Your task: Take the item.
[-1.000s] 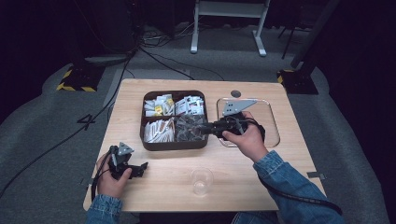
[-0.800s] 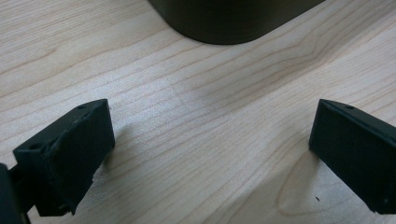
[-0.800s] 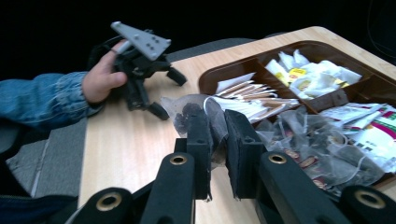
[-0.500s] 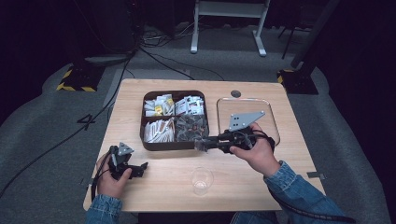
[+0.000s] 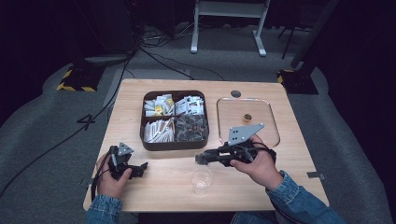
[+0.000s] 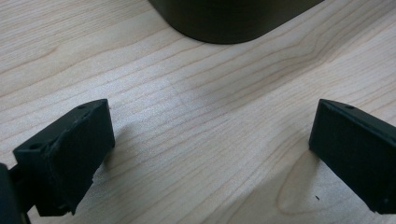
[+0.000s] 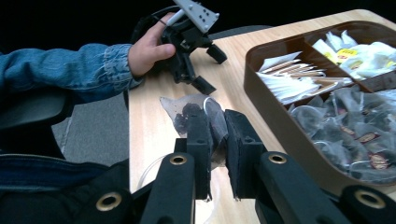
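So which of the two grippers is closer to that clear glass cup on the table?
The right. The right gripper, shut on a tea bag, hangs just above the glass cup. The left gripper rests open on the table, well off to the cup's left.

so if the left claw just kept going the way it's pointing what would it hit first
Most likely the dark brown compartment tray: in the left gripper view it lies straight ahead of the open left claw, with bare wooden table between. Depth is hard to judge.
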Motion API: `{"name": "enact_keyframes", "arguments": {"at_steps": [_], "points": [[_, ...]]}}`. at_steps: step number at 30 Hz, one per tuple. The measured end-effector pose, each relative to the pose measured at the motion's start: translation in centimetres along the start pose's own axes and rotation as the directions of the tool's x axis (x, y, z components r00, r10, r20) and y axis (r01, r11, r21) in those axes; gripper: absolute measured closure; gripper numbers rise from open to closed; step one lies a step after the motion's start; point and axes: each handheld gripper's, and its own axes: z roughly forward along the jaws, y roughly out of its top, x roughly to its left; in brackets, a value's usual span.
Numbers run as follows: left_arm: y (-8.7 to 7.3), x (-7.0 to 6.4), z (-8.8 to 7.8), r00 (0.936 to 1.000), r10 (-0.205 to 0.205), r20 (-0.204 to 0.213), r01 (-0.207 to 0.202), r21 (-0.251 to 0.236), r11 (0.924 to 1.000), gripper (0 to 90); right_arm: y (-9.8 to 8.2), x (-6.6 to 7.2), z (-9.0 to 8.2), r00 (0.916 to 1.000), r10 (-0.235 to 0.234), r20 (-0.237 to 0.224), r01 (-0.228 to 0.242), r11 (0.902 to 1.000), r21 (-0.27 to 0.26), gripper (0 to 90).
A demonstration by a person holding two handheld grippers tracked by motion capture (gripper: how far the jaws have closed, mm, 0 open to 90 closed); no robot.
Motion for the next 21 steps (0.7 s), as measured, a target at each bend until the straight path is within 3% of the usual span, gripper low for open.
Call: {"name": "enact_keyframes", "arguments": {"at_steps": [4,21], "points": [[0.0,0.0,0.0,1.0000,0.000,0.000,0.000,0.000,1.0000,0.5,-0.6,0.8,0.3,0.9999,-0.003,-0.012,0.003,0.9998,0.022,81.2],[0.0,0.0,0.0,1.0000,0.000,0.000,0.000,0.000,1.0000,0.5,-3.2,1.3,2.0,0.9971,0.042,-0.064,-0.037,0.9965,0.075,81.1]]}}
